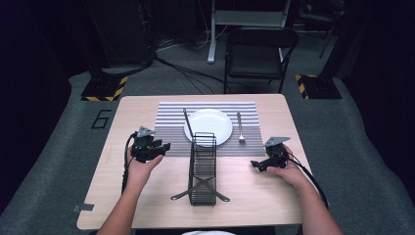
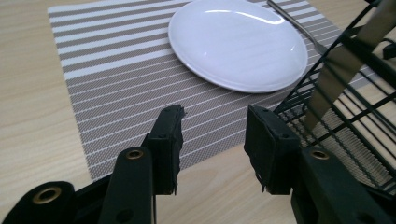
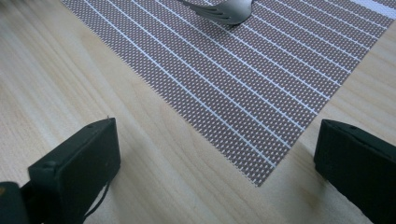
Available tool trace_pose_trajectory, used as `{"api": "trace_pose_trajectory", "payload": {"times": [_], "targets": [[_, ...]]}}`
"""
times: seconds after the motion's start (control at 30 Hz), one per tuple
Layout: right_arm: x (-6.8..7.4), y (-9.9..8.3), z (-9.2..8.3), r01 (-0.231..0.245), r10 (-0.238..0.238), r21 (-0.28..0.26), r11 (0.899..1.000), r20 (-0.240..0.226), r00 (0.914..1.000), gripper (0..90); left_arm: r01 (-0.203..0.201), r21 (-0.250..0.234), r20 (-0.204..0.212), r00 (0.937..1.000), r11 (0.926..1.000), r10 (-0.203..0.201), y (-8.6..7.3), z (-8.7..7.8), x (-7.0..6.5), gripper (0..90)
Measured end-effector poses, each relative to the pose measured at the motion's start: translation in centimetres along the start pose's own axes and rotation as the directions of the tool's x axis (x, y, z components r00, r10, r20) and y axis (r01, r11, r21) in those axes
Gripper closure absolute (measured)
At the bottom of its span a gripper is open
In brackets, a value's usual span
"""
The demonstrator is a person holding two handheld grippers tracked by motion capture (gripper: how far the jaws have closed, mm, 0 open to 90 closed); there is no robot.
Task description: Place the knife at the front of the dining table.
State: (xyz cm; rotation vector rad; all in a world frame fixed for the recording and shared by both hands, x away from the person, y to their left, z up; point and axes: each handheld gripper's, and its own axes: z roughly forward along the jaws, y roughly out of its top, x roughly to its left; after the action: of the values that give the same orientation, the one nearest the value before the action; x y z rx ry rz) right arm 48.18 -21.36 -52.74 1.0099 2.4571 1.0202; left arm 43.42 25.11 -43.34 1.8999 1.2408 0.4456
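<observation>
Beside the wire rack (image 1: 202, 169), my left gripper (image 1: 157, 148) holds its fingers spread and empty, my right gripper (image 1: 258, 165) likewise, ready for cutlery.

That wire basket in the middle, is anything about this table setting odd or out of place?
Yes. The wire basket overlaps the striped placemat right against the white plate, and a knife leans upright in it instead of lying beside the plate like the fork.

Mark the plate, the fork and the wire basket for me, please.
Plate (image 1: 213, 122), high view, the bare white middle of it.
Fork (image 1: 240, 128), high view, midway along its handle, right of the plate.
Wire basket (image 1: 202, 169), high view, the black wire wall near its middle.
</observation>
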Motion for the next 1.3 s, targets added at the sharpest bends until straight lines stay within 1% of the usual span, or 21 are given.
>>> {"api": "trace_pose_trajectory", "payload": {"times": [0.03, 0.13, 0.17, 0.23, 0.3, 0.33, 0.37, 0.4, 0.43, 0.47, 0.53, 0.57, 0.67, 0.8, 0.83, 0.97, 1.07, 1.1, 1.3], "targets": [[0.0, 0.0, 0.0, 0.0, 0.0, 0.0, 1.0, 0.0, 1.0, 0.0, -0.007, -0.004, 0.0, 1.0, 1.0, 0.007, 0.2, 0.0, -0.2, 56.1], [0.0, 0.0, 0.0, 0.001, -0.001, 0.0, 1.0, 0.0, 1.0, 0.0, -0.028, -0.007, 0.017, 0.9995, 0.9996, 0.028, 0.9, -0.3, -0.8, 56.1], [-0.1, 0.0, 0.0, 0.009, -0.009, 0.002, 1.0, -0.001, 1.0, 0.0, -0.036, -0.011, 0.021, 0.9991, 0.9993, 0.037, 1.1, -0.4, -1.0, 56.5], [-0.1, 0.0, 0.0, 0.008, -0.008, 0.002, 1.0, -0.001, 1.0, 0.0, -0.051, -0.017, 0.033, 0.9982, 0.9986, 0.051, 1.7, -0.6, -1.6, 56.9], [0.0, 0.0, 0.0, 0.003, -0.003, 0.0, 1.0, 0.0, 1.0, 0.0, -0.064, -0.018, 0.042, 0.9971, 0.9978, 0.064, 2.1, -0.6, -2.0, 57.3], [0.0, 0.0, 0.0, 0.002, -0.002, 0.0, 1.0, 0.0, 1.0, 0.0, -0.064, -0.018, 0.042, 0.9971, 0.9978, 0.064, 2.1, -0.6, -2.0, 57.5], [0.0, 0.0, 0.0, 0.003, -0.003, 0.001, 1.0, 0.0, 1.0, 0.0, -0.073, -0.017, 0.045, 0.9962, 0.9972, 0.074, 2.3, -0.7, -2.2, 57.8], [0.0, 0.0, 0.0, 0.003, -0.003, 0.001, 1.0, 0.0, 1.0, 0.0, -0.073, -0.027, 0.044, 0.9963, 0.9969, 0.075, 2.5, -0.7, -2.4, 58.2], [0.0, 0.0, 0.0, 0.002, -0.002, 0.0, 1.0, 0.0, 1.0, 0.0, -0.081, -0.028, 0.057, 0.9949, 0.9963, 0.083, 2.9, -0.8, -2.7, 58.8], [-0.1, 0.0, 0.0, 0.009, -0.009, 0.002, 1.0, -0.001, 1.0, 0.0, -0.085, -0.028, 0.061, 0.9944, 0.996, 0.086, 3.1, -0.8, -2.9, 58.8], [0.0, 0.0, 0.0, 0.001, -0.001, 0.0, 1.0, 0.0, 1.0, 0.0, -0.082, -0.031, 0.066, 0.9942, 0.9961, 0.084, 3.2, -0.8, -3.1, 58.8], [0.0, 0.0, 0.0, 0.001, -0.001, 0.001, 1.0, 0.0, 1.0, 0.0, -0.089, -0.038, 0.071, 0.9932, 0.9953, 0.092, 3.5, -0.8, -3.4, 58.8], [0.0, 0.0, 0.0, 0.001, -0.001, 0.0, 1.0, 0.0, 1.0, 0.0, -0.098, -0.042, 0.079, 0.9918, 0.9943, 0.101, 3.8, -0.9, -3.7, 58.6], [0.0, 0.0, 0.0, 0.0, 0.0, 0.0, 1.0, 0.0, 1.0, 0.0, -0.098, -0.052, 0.1, 0.9897, 0.9938, 0.103, 4.3, -0.8, -4.2, 58.4], [0.0, 0.0, 0.0, 0.0, 0.0, 0.0, 1.0, 0.0, 1.0, 0.0, -0.098, -0.052, 0.1, 0.9897, 0.9938, 0.103, 4.3, -0.8, -4.2, 58.4], [0.0, 0.0, 0.0, 0.001, -0.001, 0.0, 1.0, 0.0, 1.0, 0.0, -0.114, -0.053, 0.116, 0.9861, 0.9921, 0.119, 4.9, -0.6, -4.8, 58.4], [0.0, 0.0, 0.0, 0.0, 0.0, 0.0, 1.0, 0.0, 1.0, 0.0, -0.115, -0.054, 0.123, 0.985, 0.9919, 0.121, 5.1, -0.5, -5.1, 58.4], [0.0, 0.0, 0.0, 0.001, -0.001, 0.0, 1.0, 0.0, 1.0, 0.0, -0.111, -0.055, 0.132, 0.9842, 0.9923, 0.117, 5.2, -0.2, -5.3, 58.5], [0.0, 0.0, 0.0, 0.001, -0.001, 0.0, 1.0, 0.0, 1.0, 0.0, -0.112, -0.049, 0.145, 0.9824, 0.9925, 0.118, 5.4, 0.3, -5.7, 58.6]]}}
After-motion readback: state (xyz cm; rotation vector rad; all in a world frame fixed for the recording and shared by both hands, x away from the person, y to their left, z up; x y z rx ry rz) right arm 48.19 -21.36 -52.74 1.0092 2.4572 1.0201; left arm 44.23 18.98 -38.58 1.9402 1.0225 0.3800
